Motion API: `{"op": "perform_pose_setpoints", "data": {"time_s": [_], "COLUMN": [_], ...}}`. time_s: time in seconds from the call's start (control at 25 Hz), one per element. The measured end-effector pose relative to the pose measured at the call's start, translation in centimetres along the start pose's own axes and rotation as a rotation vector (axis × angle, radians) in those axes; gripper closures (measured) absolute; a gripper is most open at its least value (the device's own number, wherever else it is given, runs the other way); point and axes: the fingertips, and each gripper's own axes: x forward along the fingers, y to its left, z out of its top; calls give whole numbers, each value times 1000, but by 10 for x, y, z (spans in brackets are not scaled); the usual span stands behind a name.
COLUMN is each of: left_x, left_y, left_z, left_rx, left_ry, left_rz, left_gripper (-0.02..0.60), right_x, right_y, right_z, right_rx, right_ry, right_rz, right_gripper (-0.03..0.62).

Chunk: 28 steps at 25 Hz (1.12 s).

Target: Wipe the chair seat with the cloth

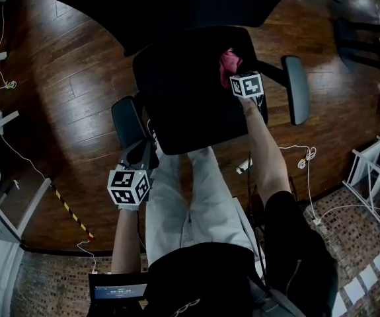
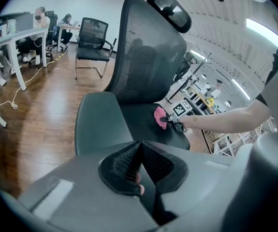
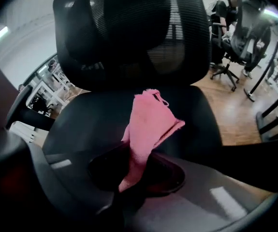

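Observation:
The black office chair seat (image 1: pixel 183 98) lies in front of me. A pink cloth (image 1: pixel 228 63) rests on its far right part, and my right gripper (image 1: pixel 234 73) is shut on it. In the right gripper view the cloth (image 3: pixel 149 122) hangs out of the jaws of that gripper (image 3: pixel 134 153) over the seat (image 3: pixel 85 115), below the mesh backrest (image 3: pixel 129 33). My left gripper (image 1: pixel 146 152) hovers by the left armrest (image 1: pixel 127 121), off the seat, its jaws closed together on nothing (image 2: pixel 139 146). From there the cloth (image 2: pixel 159 116) shows across the seat (image 2: pixel 134 115).
The right armrest (image 1: pixel 297 88) sticks out beside the right gripper. Cables (image 1: pixel 305 157) and striped tape (image 1: pixel 71 210) lie on the wood floor. White shelving (image 1: pixel 378 170) stands at the right. Another chair (image 2: pixel 93 42), desks and seated people are in the background.

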Motion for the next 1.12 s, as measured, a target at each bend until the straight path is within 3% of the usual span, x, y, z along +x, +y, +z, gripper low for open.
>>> {"op": "perform_pose_setpoints", "data": {"time_s": [0.28,0.4,0.48,0.56,0.72,1.12], "left_x": [1,1,2,2,1,2], "left_y": [0,0,0,0,-1,-4], "left_z": [0,0,1,1,1,1], "left_rx": [4,3,5,8,16,37], "left_ry": [0,2,2,2,3,10], "left_rz": [3,-1,-4,-6,-10,-32], "left_gripper": [588,588,588,588,588,588], "right_x": [-47,-67,-74,-71,-44,15], "right_y": [-79,-99,-104,-98,-60,87], "right_z": [-12,-18,-22,-26,-34,-21], "right_rx": [52,11,-22,-23,-28,-78], "right_ry": [18,50,67,70,77,5], "right_rz": [-307,-474,-539,-528,-398,-116], "right_gripper": [528,528,528,528,528,528]}}
